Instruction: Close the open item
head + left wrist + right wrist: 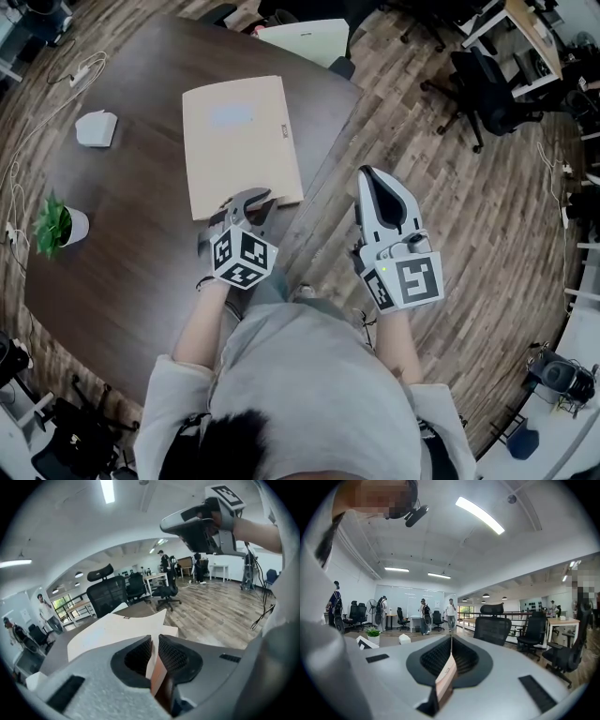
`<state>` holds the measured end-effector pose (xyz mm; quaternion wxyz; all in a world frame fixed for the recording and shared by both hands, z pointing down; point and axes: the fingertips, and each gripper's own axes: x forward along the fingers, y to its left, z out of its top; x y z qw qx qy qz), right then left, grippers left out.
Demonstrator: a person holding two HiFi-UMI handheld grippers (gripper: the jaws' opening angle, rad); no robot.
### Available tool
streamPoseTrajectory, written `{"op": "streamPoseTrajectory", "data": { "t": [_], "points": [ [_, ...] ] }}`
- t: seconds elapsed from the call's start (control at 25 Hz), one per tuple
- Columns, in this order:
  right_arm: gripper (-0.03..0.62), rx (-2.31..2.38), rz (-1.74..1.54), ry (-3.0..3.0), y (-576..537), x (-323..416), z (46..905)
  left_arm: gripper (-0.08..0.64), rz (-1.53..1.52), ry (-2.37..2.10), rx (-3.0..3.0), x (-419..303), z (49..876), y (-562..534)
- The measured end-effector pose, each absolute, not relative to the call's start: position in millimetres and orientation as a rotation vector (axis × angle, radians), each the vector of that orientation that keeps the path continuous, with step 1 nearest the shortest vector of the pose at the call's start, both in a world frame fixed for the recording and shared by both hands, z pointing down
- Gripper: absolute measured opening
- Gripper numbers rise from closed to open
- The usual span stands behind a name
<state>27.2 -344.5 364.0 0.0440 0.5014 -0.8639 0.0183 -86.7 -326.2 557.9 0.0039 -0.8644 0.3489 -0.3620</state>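
A beige folder (242,141) lies flat and closed on the dark round table (122,272). My left gripper (251,199) rests at the folder's near edge, close to its right corner. In the left gripper view the jaws (154,639) stand almost together with only a thin slit, and the folder (108,630) spreads out just beyond the tips. I see none of it pinched between the pads. My right gripper (373,178) hangs off the table's right side over the wood floor, shut and holding nothing (451,637). It also shows high in the left gripper view (201,522).
A small potted plant (58,225) and a white box-like object (97,128) sit on the table's left part. A white cable (84,70) runs by the far left edge. Black office chairs (487,84) stand on the floor to the right, and a pale chair (305,39) beyond the table.
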Motion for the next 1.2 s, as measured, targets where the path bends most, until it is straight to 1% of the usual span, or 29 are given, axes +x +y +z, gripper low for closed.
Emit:
{"op": "streamPoseTrajectory", "data": {
  "t": [0.12, 0.68, 0.8, 1.0, 1.2],
  "points": [
    [0.014, 1.527, 0.048, -2.639, -343, 27, 363, 0.039, -1.169, 1.093, -2.774, -84, 563, -328],
    [0.014, 1.518, 0.048, -2.656, -338, 29, 360, 0.043, -1.498, 0.864, -2.721, -76, 591, -324],
    [0.014, 1.511, 0.043, -2.66, -337, 28, 359, 0.063, -1.466, 0.851, -2.738, -76, 590, -324],
    [0.014, 1.518, 0.033, -2.656, -334, 31, 356, 0.117, -1.363, 0.877, -2.879, -76, 590, -320],
    [0.014, 1.534, 0.032, -2.649, -333, 36, 355, 0.117, -1.275, 0.967, -2.963, -78, 588, -326]
  ]
}}
